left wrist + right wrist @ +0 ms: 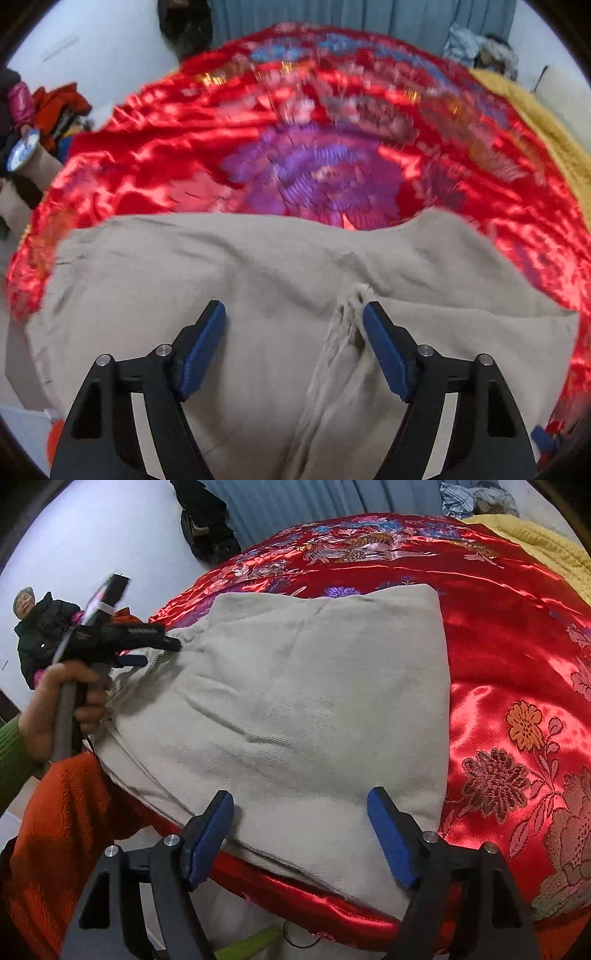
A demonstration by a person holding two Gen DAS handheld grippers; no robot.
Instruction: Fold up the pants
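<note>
Beige pants (314, 709) folded into a compact stack at bed's (498, 646) near edge | 2 grippers, left gripper (293, 314) and right gripper (301, 805), spread, empty | little remains, maybe smoothing

The pants (317, 709) are lying folded into a flat, beige, stacked bundle on the bed, spreading ahead of the right tool (300, 805), with their near edge sitting between its open fingers. Under the left tool (294, 314), their frayed, gathered seam is running just beside its right finger.
</note>
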